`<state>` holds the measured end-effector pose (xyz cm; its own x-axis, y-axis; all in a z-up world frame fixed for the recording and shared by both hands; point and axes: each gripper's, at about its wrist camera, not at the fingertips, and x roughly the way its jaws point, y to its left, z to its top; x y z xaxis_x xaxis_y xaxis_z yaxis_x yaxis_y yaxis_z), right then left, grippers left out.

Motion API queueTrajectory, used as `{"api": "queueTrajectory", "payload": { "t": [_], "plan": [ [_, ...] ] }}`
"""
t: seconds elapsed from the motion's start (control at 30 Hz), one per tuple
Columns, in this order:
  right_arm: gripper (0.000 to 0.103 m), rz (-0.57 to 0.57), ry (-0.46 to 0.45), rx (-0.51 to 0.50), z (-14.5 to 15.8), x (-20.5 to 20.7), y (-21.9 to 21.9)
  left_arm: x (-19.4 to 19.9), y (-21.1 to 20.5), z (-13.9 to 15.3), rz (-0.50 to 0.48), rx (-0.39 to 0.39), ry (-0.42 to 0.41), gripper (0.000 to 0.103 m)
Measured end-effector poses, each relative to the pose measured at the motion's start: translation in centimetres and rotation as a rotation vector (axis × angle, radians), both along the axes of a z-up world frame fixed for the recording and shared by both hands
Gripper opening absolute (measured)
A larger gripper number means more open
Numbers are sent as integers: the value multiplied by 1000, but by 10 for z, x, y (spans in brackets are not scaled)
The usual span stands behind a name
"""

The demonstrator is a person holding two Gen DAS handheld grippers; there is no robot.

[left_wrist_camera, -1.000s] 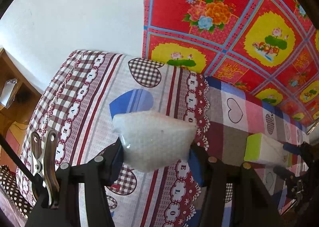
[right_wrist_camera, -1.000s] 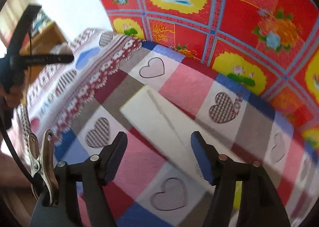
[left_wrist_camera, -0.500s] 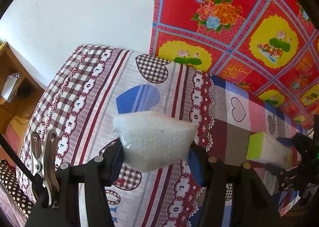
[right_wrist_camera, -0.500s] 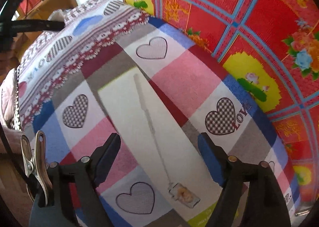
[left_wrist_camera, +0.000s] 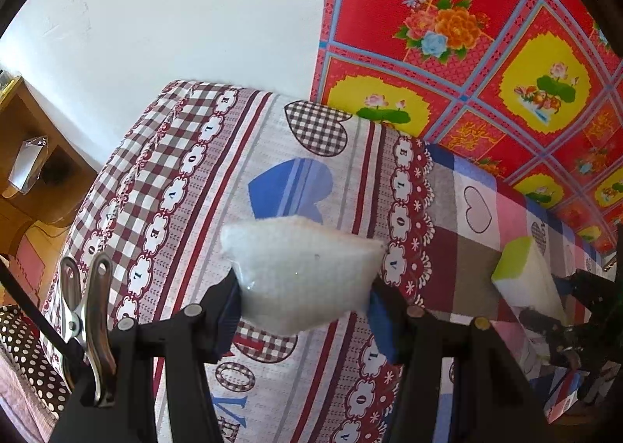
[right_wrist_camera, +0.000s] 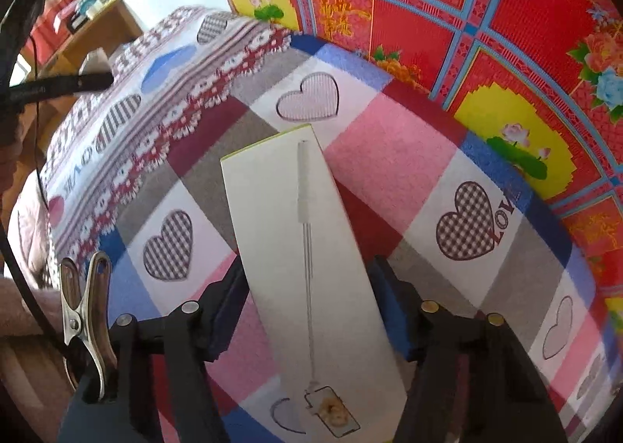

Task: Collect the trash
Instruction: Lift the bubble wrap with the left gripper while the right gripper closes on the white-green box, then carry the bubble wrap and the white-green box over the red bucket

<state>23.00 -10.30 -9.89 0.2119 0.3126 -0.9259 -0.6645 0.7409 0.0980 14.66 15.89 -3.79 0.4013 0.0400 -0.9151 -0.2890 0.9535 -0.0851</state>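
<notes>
Right gripper (right_wrist_camera: 307, 306) has lowered over the box (right_wrist_camera: 307, 248) on the bed (right_wrist_camera: 409, 154), its fingers just closing onto its sides; left gripper (left_wrist_camera: 303, 302) stays clamped on foam (left_wrist_camera: 300, 271). Lift next.

The white box (right_wrist_camera: 311, 267) is running off the bottom edge in the right wrist view, so its printed picture is getting cut off down there. The right gripper (right_wrist_camera: 311, 310) fingers are covering the box's sides, so contact is staying unclear. In the left wrist view the bubble wrap (left_wrist_camera: 300, 271) is hiding bedsheet (left_wrist_camera: 194, 178) behind it.
</notes>
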Motion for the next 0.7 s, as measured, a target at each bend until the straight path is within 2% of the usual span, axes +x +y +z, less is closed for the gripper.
{"api": "queueTrajectory", "payload": {
  "t": [0.3, 0.7],
  "plan": [
    [62, -83, 0, 112, 22, -12, 20, -7, 5, 4, -1, 1, 1, 59],
    [62, -201, -3, 200, 41, -39, 56, -22, 24, 15, -58, -1, -9, 59]
  ]
}}
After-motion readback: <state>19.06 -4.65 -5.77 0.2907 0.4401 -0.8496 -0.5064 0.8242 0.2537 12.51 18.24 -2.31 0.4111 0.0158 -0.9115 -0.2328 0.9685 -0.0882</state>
